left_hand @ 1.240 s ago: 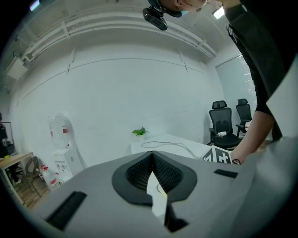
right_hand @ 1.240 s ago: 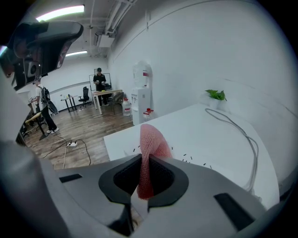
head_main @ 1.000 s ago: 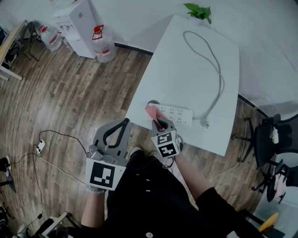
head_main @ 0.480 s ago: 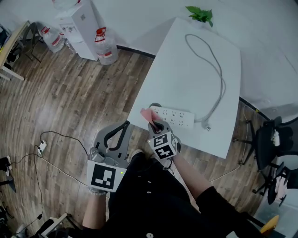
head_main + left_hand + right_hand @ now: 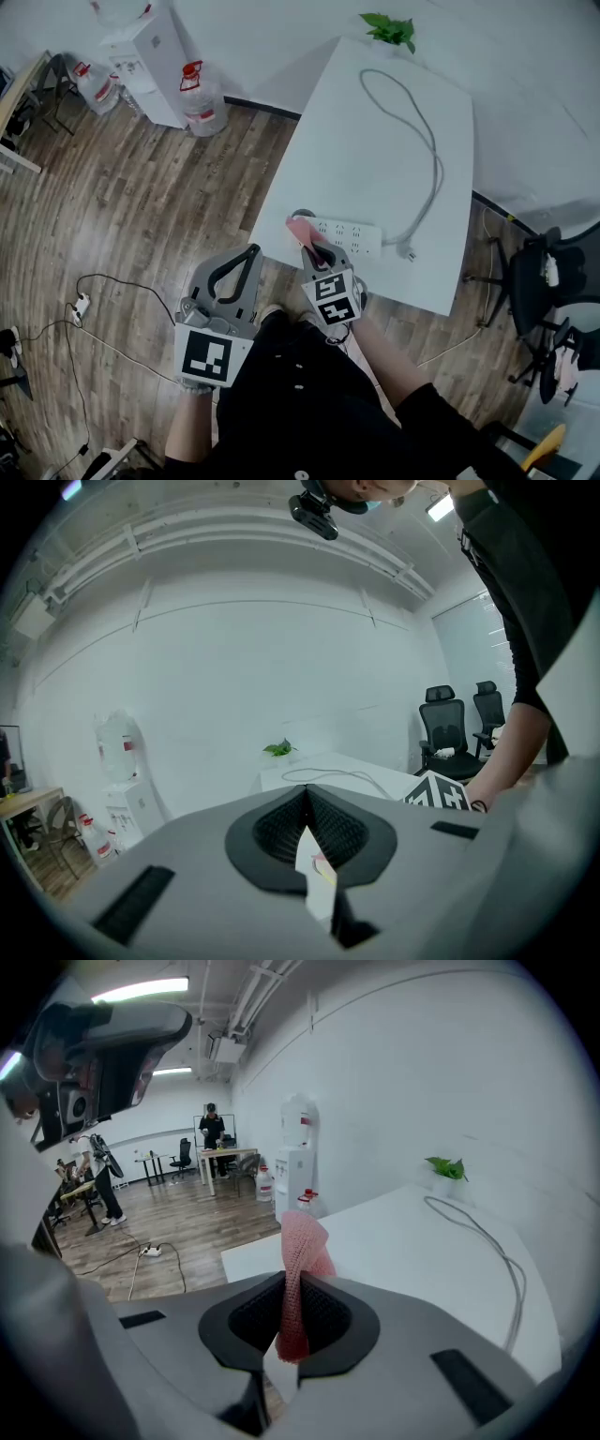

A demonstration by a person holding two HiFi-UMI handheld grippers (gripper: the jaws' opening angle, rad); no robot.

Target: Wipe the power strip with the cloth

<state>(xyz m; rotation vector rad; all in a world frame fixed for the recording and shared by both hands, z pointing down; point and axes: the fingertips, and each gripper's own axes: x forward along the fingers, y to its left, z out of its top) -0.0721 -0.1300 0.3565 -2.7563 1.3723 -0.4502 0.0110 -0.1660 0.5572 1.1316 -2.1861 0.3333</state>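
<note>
A white power strip lies near the front edge of the white table, and its grey cord loops toward the far end. My right gripper is shut on a pink cloth, which it holds at the strip's left end. In the right gripper view the cloth stands up out of the shut jaws of the right gripper, and the strip is hidden under the gripper's body. My left gripper hangs over the floor left of the table. In its own view the left gripper is shut and holds nothing.
A small potted plant stands at the table's far edge. A dark round object peeks out beside the strip's left end. Water bottles and a dispenser stand by the wall. Office chairs are at the right, and cables lie on the wooden floor.
The right gripper and cloth stay at the strip's left end, shifting only slightly. The left gripper has not moved.
</note>
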